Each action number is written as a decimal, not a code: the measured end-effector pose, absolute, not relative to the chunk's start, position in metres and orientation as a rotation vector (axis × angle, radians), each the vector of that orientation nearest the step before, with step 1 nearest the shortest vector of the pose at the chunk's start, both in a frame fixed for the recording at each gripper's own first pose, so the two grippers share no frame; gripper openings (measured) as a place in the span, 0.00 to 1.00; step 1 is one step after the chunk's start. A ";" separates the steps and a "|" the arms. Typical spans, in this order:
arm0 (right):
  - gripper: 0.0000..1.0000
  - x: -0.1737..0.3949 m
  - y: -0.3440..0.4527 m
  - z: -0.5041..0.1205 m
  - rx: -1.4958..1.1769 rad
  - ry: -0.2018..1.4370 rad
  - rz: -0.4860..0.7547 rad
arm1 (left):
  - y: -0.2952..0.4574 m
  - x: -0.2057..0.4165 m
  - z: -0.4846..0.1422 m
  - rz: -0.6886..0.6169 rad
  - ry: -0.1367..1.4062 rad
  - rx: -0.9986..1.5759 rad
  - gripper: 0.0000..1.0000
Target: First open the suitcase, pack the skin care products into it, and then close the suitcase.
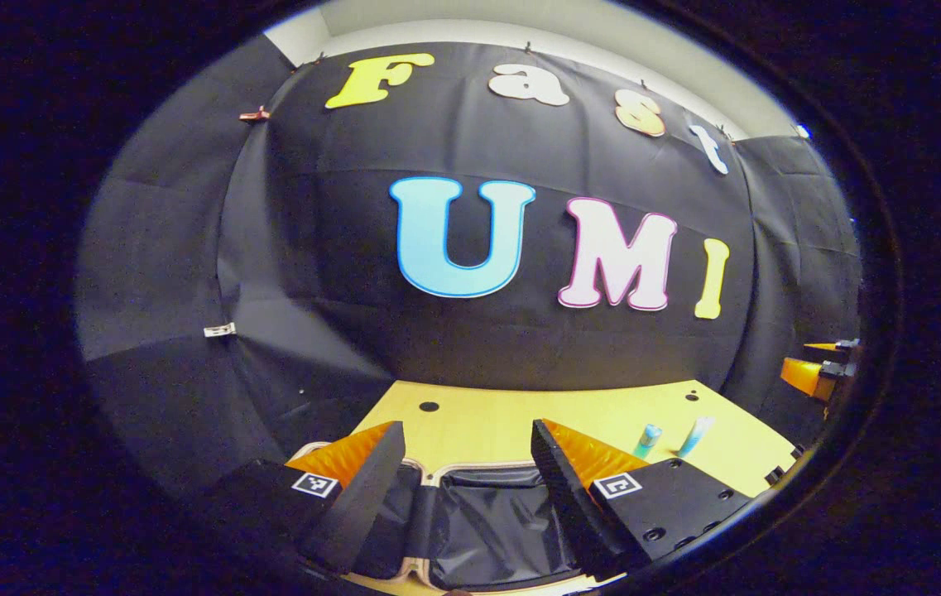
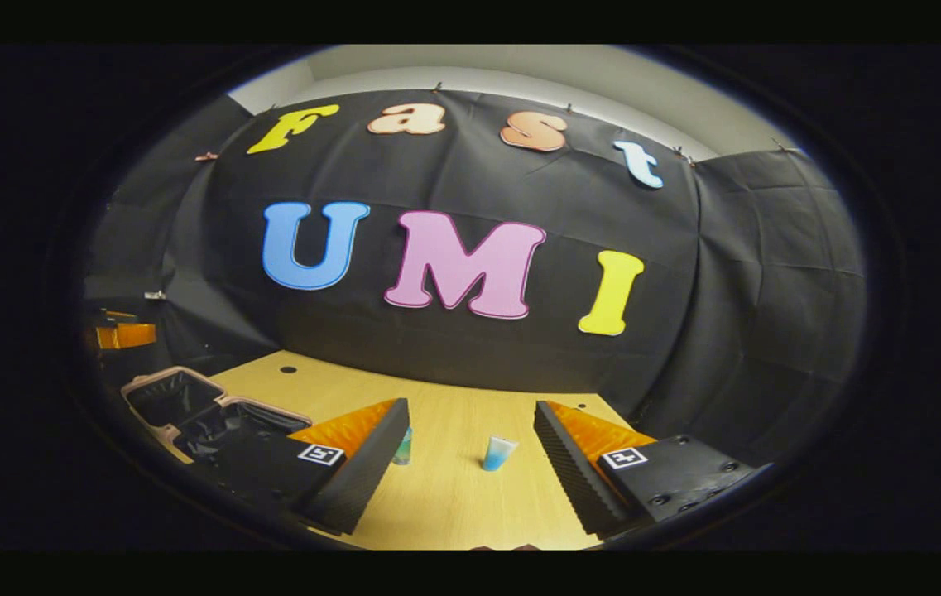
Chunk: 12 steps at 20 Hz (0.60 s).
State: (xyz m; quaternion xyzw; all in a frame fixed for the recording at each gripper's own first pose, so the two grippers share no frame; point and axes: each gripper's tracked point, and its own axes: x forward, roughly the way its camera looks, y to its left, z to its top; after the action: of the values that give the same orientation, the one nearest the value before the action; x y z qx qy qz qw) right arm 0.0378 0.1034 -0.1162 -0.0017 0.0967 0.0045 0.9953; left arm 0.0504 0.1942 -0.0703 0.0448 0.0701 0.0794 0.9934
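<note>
With the suitcase [image 2: 189, 410] lying open on the bench [image 2: 453, 497], both grippers [image 1: 466, 472] [image 2: 470, 463] hover wide open and empty, the right gripper facing the two tubes [image 2: 499, 453] for pickup.

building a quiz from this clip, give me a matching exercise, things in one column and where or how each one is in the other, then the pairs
Things
1. suitcase
2. right gripper
3. left gripper
4. skin care tube

States
A. open, above the suitcase's dark lining
B. standing on the wooden table
C. lying open, both halves showing
D. open, the tube beyond its fingers

Pairs: 1-C, 2-D, 3-A, 4-B
</note>
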 end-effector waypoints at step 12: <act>0.96 0.096 0.053 -0.189 0.031 0.252 0.065 | 0.011 0.146 -0.193 -0.123 0.252 0.125 0.96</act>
State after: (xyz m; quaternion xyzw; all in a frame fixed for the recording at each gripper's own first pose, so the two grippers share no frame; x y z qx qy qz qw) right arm 0.0965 0.0526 -0.1892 0.0153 0.1258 0.0323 0.9914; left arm 0.1461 0.0107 -0.1928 0.0623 0.1254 -0.0611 0.9883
